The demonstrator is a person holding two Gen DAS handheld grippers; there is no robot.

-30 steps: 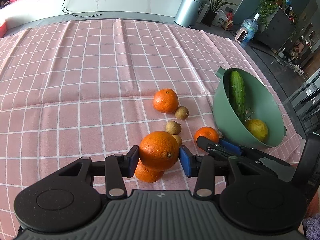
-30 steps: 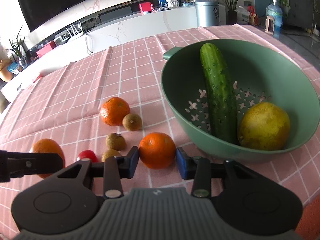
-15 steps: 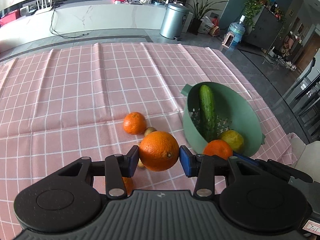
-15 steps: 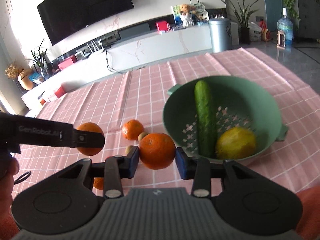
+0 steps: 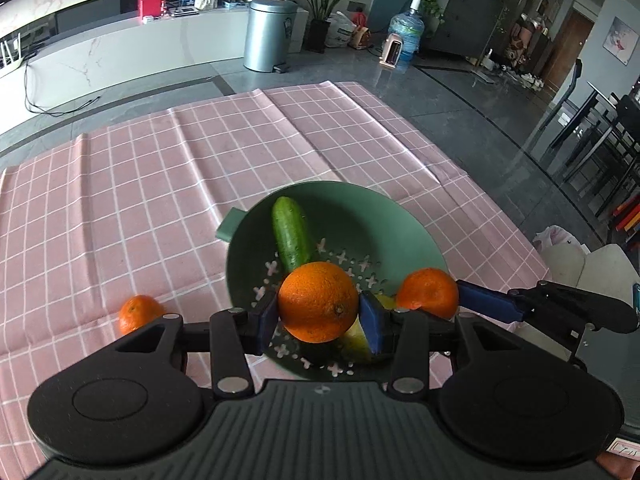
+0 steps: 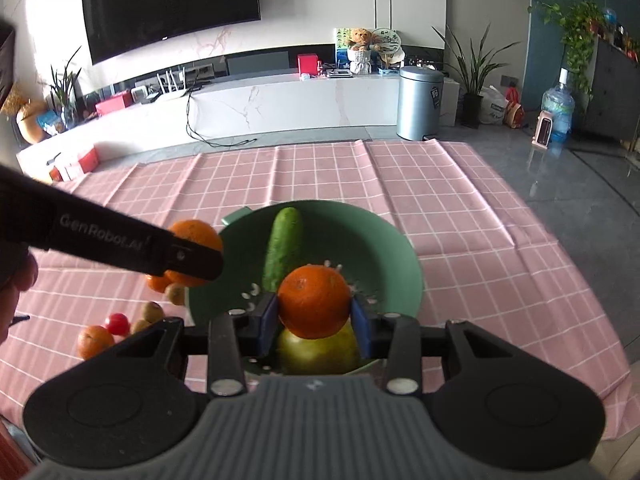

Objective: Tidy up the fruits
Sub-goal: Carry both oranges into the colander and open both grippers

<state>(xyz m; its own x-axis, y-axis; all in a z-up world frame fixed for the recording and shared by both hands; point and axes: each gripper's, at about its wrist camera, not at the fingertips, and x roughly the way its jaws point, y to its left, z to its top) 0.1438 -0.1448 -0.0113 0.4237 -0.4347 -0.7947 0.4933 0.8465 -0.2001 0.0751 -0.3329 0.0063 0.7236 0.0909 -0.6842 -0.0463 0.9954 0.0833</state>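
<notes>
So both tools are loaded right now: the left tool [image 5: 319,316] is clamped on a big orange [image 5: 318,301], the right tool [image 6: 313,317] on a smaller mandarin [image 6: 314,301], and both hang over the green colander [image 5: 404,216] at lower centre of the frame. Inside it already: a cucumber [image 5: 291,233] and a yellow fruit [image 6: 318,350], maybe a lemon. My take: lower each fruit close to the perforated bottom before letting go, one at a time, aiming for the bare patch right of the cucumber. Dropping from this height could bounce them out. More fruit waits on the pink checked table [image 6: 460,208], lower left.
</notes>
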